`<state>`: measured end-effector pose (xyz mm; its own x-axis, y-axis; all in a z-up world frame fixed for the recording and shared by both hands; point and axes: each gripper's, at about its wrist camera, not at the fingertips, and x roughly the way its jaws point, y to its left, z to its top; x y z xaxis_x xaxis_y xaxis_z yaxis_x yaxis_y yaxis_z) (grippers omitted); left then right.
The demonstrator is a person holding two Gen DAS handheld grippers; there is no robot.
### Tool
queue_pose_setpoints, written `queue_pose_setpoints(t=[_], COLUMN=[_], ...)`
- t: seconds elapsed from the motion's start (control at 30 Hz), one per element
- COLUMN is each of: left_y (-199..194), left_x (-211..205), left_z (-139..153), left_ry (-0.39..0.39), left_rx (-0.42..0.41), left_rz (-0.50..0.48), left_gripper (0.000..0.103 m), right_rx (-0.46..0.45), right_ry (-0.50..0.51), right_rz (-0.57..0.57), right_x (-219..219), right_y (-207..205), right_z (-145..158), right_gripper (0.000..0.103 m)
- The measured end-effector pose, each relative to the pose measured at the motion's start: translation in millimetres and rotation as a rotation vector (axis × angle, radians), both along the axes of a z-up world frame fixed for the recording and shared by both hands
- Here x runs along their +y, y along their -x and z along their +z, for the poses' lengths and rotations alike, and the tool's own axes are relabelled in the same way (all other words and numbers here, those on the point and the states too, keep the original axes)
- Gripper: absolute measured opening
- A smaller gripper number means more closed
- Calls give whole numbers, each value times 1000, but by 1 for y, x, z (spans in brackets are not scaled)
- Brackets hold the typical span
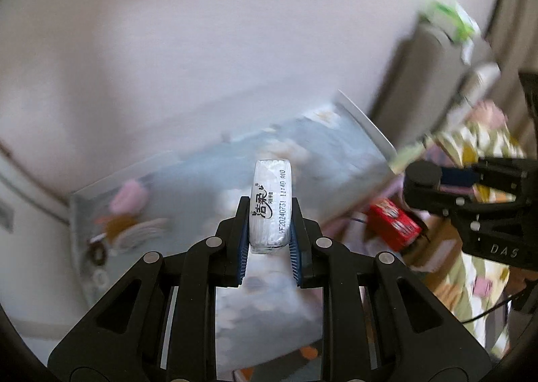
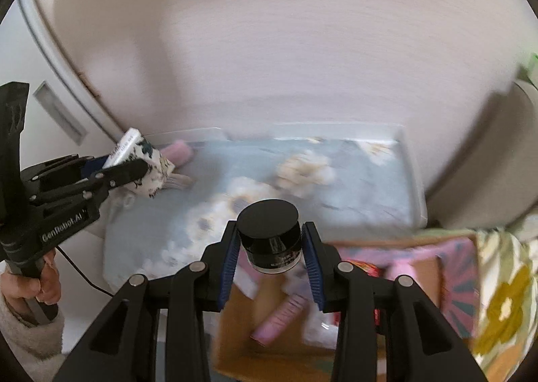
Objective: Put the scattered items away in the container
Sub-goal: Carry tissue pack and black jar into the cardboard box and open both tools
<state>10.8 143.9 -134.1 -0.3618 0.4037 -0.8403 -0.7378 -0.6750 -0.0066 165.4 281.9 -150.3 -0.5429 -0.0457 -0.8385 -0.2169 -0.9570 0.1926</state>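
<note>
My left gripper [image 1: 269,230] is shut on a white tissue pack [image 1: 270,207] with printed text, held in the air above a blue cloud-print mat [image 1: 208,187]. In the right wrist view the same pack [image 2: 134,150] sits in the left gripper [image 2: 134,167] at the left. My right gripper [image 2: 270,244] is shut on a black-lidded jar [image 2: 269,234], held over an open cardboard box [image 2: 242,331]. The box holds a pink tube [image 2: 279,318] and other items. In the left wrist view the right gripper [image 1: 423,180] is at the right, its load hidden.
A red box [image 1: 393,224] sits in the cardboard box [image 1: 437,247]. A floral cloth [image 2: 504,298] lies to the right. A pink item [image 2: 178,152] and small trinkets [image 1: 127,227] lie on the mat. A wall stands behind, and a grey bin [image 1: 430,79] at the right.
</note>
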Motion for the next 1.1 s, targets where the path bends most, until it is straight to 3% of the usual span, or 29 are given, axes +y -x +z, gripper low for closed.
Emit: queue_pose_setpoints(t=[0.13,0.3,0.63,0.7,0.73,0.77,0.87,1.0,1.1], left_y=[-25,-44,-45,-46,-45,-45,-45,-43,-38], left_x=[46,79,77,75,75,74,66,54,43], left_z=[-37,-85,-96,-95,-93,-91,-75,-57,-50], left_ry=[65,156,199,199,202,198,167,138,133], left_rx=[-84,-152,-178,-189,-185,-170,-92,-30,-20], left_rz=[-86,-114,-77,-65,-54,-44,-31,0,27], left_gripper=[18,18,20,41,73,85,94,99,99], right_rx=[-42,-99,-208,-237,-260,-272,-261,-192,-161], right_ry=[-12,8,-25,-20,-31,-49,-76,-18,-20], right_rz=[-41,-62,-1,20,29,29,30,-7,-32], right_x=[26,42,48,47,46,45,47,61,66], right_y=[-25,-40,-43,-39,-36,-36,-39,-48,-49], right_z=[-11,-38,-74,-82,-86,-86,-81,-64,-52], right_gripper=[35,35,35,35,37,41,46,66,68])
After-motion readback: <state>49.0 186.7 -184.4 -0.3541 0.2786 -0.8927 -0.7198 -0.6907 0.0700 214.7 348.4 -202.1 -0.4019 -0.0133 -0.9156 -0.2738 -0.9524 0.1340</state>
